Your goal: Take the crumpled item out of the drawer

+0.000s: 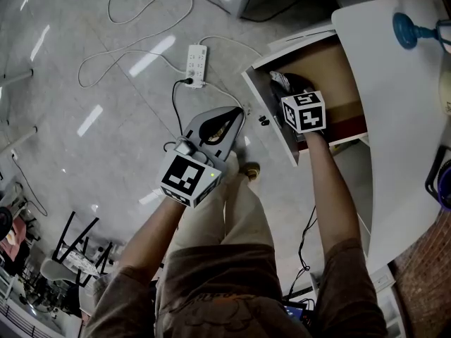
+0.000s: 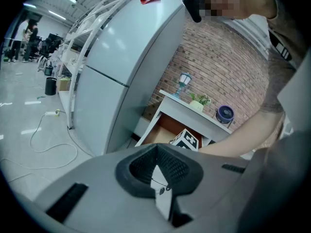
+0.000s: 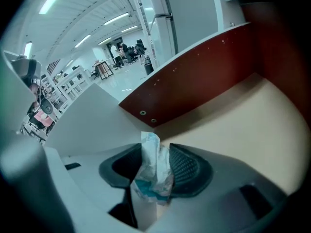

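Jaws of the left gripper [image 2: 158, 166] are clenched on nothing, over a glossy grey floor [image 1: 63, 83] with a white power strip [image 1: 196, 63] and loose cables [image 1: 141, 13]. Further right, a drawer [image 1: 331, 69] stands open under a white worktop [image 1: 394, 118]. Inside it the right gripper [image 3: 153, 168] pinches 1 crumpled item [image 3: 151, 149], white with blue.

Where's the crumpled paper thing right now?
In the right gripper view, the crumpled white-and-blue wrapper sits pinched between the fingers of the right gripper, inside the open wooden drawer.
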